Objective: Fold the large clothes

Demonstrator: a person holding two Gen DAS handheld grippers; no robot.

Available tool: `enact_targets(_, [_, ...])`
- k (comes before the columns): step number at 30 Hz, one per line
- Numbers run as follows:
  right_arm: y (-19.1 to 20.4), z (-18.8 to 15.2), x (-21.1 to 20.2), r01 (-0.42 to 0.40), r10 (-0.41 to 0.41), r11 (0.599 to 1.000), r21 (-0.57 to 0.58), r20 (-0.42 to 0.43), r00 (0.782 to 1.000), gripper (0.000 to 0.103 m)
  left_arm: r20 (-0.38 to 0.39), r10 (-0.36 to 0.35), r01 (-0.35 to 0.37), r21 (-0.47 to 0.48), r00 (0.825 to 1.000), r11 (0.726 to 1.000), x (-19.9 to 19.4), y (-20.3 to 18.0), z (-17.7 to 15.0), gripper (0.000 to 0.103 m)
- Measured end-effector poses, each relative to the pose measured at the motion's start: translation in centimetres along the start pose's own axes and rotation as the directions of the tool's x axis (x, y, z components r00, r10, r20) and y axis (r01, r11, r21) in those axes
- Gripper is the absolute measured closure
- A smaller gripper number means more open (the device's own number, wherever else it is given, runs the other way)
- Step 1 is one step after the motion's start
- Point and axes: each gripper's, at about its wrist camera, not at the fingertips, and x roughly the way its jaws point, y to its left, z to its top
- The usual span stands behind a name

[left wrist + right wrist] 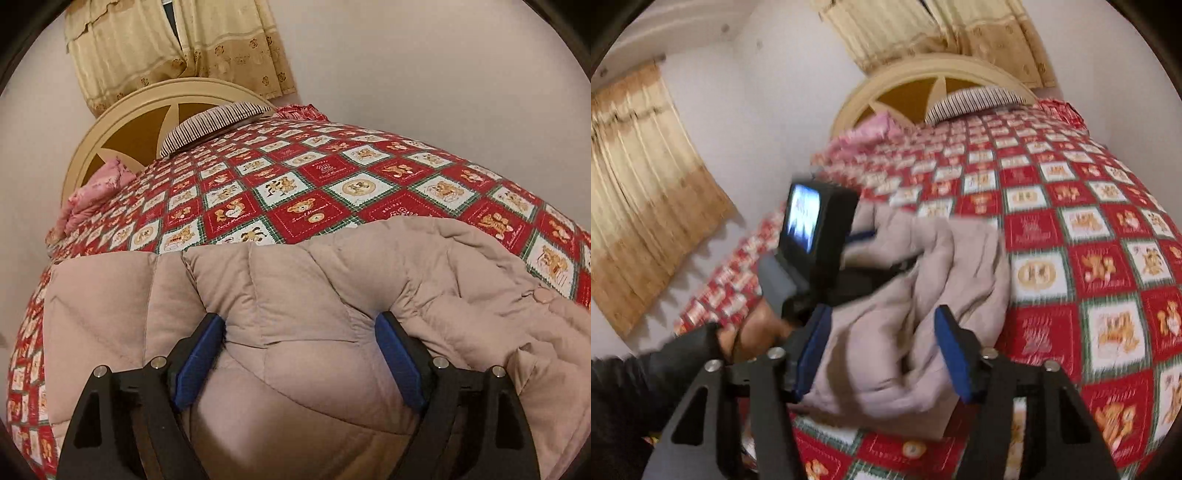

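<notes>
A beige quilted puffer coat (pixel 303 280) lies on the red teddy-bear quilt (pixel 306 177) at the near side of the bed. My left gripper (pixel 299 319) stands wide open over it. Its blue fingertips (pixel 207 343) sink into the padding, and a bulge of coat rises between them without being pinched. In the blurred right wrist view, my right gripper (pixel 882 312) is open above the bunched coat (pixel 923 280), with nothing pressed between its pads. The left gripper's camera body (pixel 812 229) sits on the coat's left side, held by a hand (pixel 753 332).
A cream round headboard (pixel 147 110), a striped pillow (pixel 214 122) and pink bedding (pixel 96 192) are at the far end of the bed. Yellow curtains (pixel 177 44) hang behind, and another curtain (pixel 646 177) hangs on the left wall. A dark sleeve (pixel 646 376) reaches in from the lower left.
</notes>
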Motion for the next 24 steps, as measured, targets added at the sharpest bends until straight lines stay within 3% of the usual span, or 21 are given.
enact_targets(1, [0.3, -0.8, 1.1, 0.066, -0.067, 0.998, -0.017, -0.032, 0.997, 0.064, 0.002, 0.004, -0.004, 0.005, 1.0, 1.0, -0.1, 0.0, -0.1, 0.018])
enact_targets(3, [-0.7, -2.2, 2.3, 0.096, -0.095, 0.995, 0.003, -0.076, 0.993, 0.07, 0.004, 0.004, -0.004, 0.01, 1.0, 1.0, -0.3, -0.2, -0.2, 0.018])
enact_targets(8, [-3.3, -5.3, 3.8, 0.1, -0.082, 0.985, 0.141, -0.126, 0.989, 0.071, 0.028, 0.01, -0.011, 0.025, 1.0, 1.0, -0.4, -0.7, -0.6, 0.018])
enact_targets(13, [-3.5, -5.3, 4.0, 0.103, -0.08, 0.98, 0.171, -0.137, 0.987, 0.071, 0.032, 0.026, -0.026, 0.016, 0.999, 1.0, -0.3, -0.6, -0.5, 0.017])
enact_targets(16, [-2.6, -4.2, 2.9, 0.122, -0.102, 0.985, 0.125, -0.153, 0.983, 0.066, 0.043, 0.046, -0.047, 0.009, 0.998, 0.999, -0.8, -0.4, -0.6, 0.017])
enact_targets(18, [-1.8, -3.2, 1.0, 0.117, -0.106, 0.989, 0.091, -0.112, 0.988, 0.062, 0.062, 0.023, -0.023, -0.012, 0.998, 1.0, -1.3, 0.1, -0.7, 0.017])
enact_targets(21, [-1.7, -0.6, -1.6, 0.1, -0.1, 0.991, 0.086, -0.001, 0.995, 0.034, 0.087, -0.037, 0.044, -0.084, 0.996, 0.995, -2.5, 1.7, -0.7, 0.017])
enact_targets(24, [-2.7, 2.4, -1.4, 0.116, -0.12, 0.987, 0.11, 0.037, 0.992, 0.031, 0.116, -0.115, 0.131, -0.14, 0.987, 0.982, -5.4, 3.2, -0.6, 0.017])
